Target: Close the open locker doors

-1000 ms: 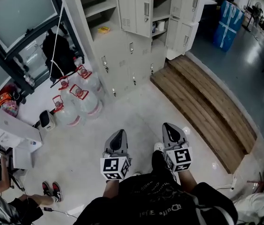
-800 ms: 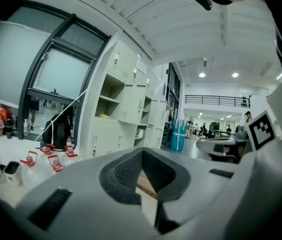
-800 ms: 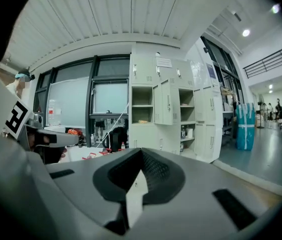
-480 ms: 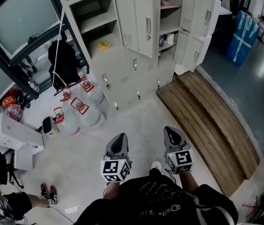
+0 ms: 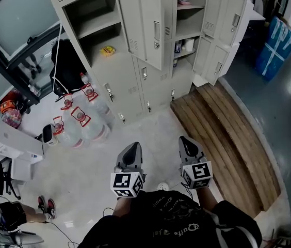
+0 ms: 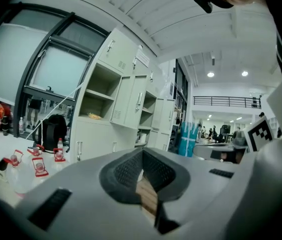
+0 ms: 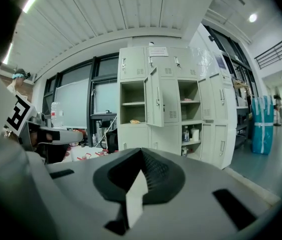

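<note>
A bank of beige lockers stands ahead of me, some way off across the floor. Its middle upper door hangs open, and two doors at the right stand open too. An open compartment on the left holds a yellow item. My left gripper and right gripper are held side by side low in the head view, both shut and empty, far short of the lockers. The left gripper view shows the lockers from the side past the left gripper. The right gripper view faces the lockers over the right gripper.
Several water jugs with red handles and a black bag sit left of the lockers. A low wooden platform runs along the right. White boxes and a person's legs are at the far left, blue wrapped packs at the far right.
The lockers have shifted left and sit larger in the head view. Both grippers keep their places in front of me, still shut.
</note>
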A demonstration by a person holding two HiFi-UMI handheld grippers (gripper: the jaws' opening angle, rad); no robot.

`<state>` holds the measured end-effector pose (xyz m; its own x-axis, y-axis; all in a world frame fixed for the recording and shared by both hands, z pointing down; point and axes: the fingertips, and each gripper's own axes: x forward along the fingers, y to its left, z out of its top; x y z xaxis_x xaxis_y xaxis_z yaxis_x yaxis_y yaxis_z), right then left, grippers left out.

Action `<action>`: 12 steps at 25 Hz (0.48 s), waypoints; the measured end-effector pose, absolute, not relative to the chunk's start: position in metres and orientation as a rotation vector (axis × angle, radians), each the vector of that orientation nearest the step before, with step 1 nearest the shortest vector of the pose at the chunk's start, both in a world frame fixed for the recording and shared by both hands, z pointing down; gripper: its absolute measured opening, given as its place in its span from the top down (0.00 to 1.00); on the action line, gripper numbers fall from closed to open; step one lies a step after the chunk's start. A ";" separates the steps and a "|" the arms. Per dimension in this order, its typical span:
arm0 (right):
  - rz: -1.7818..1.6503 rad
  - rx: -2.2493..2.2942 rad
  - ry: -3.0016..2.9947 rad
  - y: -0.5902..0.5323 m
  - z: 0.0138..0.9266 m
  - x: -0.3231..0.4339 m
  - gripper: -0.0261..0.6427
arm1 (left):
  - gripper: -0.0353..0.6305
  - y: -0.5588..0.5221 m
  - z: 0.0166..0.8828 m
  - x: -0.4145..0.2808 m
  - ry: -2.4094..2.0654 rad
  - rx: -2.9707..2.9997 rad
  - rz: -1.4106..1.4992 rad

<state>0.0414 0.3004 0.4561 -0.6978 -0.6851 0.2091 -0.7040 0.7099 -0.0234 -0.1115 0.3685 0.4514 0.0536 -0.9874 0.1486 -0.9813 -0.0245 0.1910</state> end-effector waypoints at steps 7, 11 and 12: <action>0.187 1.109 -2.746 0.291 0.463 0.044 0.95 | 0.94 0.354 0.467 -0.107 -1.997 2.051 -0.019; 0.214 1.125 -2.736 0.281 0.466 0.046 0.95 | 0.94 0.339 0.471 -0.111 -1.995 2.056 -0.005; 0.210 1.132 -2.734 0.277 0.466 0.045 0.95 | 0.94 0.334 0.472 -0.115 -1.999 2.056 -0.006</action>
<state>0.0450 0.2765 0.4663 -0.6958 -0.6857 0.2137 -0.7104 0.7010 -0.0634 -0.1150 0.3342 0.4715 0.0461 -0.9815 0.1861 -0.9804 -0.0087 0.1970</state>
